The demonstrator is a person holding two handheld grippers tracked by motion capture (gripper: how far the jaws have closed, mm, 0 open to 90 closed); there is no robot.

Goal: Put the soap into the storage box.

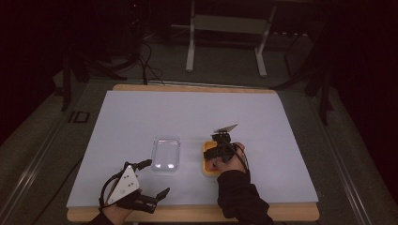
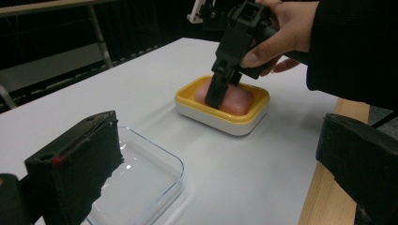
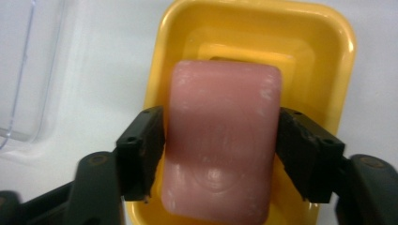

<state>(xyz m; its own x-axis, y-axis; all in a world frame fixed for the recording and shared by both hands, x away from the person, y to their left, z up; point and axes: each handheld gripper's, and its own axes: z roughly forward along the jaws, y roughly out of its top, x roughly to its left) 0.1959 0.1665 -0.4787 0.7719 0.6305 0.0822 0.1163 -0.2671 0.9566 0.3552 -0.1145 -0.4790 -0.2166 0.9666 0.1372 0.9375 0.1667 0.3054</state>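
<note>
Closest to the person, the left gripper (image 1: 152,193) sat low over the near edge of the table (image 1: 197,213), jaws spread wide and nothing in them. Just past it was a clear glass dish (image 1: 166,153), flat on the white sheet (image 1: 187,117), and in the left gripper view that dish (image 2: 155,187) looked empty. A bit to the right of it, close but apart, was the yellow soap dish (image 1: 206,164) with a white base. The right gripper (image 3: 220,154) was pointing down into it, jaws closed in on both long sides of the pink soap bar (image 3: 220,140), pads touching it. Couldn't tell if the bar was lifted or still resting in the dish. Beyond the table was a metal frame (image 1: 225,37) on the floor.
</note>
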